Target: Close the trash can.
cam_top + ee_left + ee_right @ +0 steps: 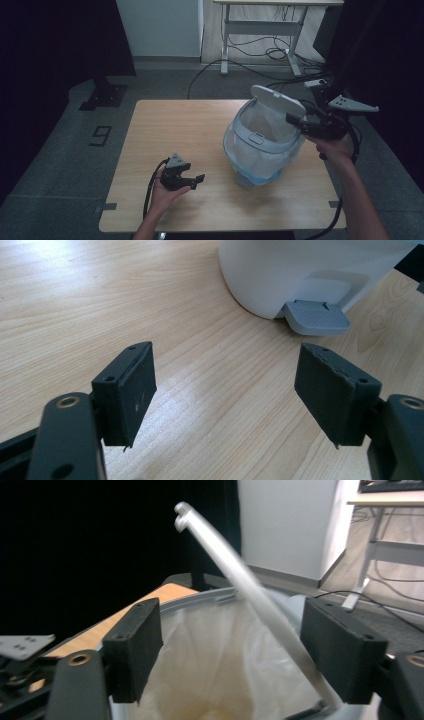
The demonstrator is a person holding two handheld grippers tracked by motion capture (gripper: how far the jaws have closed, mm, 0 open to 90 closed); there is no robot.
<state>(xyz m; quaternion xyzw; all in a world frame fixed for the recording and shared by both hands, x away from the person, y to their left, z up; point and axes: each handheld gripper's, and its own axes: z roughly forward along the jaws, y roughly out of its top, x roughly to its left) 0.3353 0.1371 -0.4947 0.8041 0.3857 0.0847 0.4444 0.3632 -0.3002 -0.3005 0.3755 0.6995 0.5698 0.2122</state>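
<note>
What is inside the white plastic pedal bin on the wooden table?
The white plastic pedal bin holds a translucent plastic bag liner, its edge folded over the rim. The bottom of the liner is hidden, so any contents cannot be seen.

In the left gripper view the top edge cuts off the white plastic pedal bin (280,270), leaving its base and grey foot pedal (317,317). In the right gripper view the bin's raised grey lid (250,587) is motion-blurred, and the translucent liner's (210,670) bottom is cut off.
</note>
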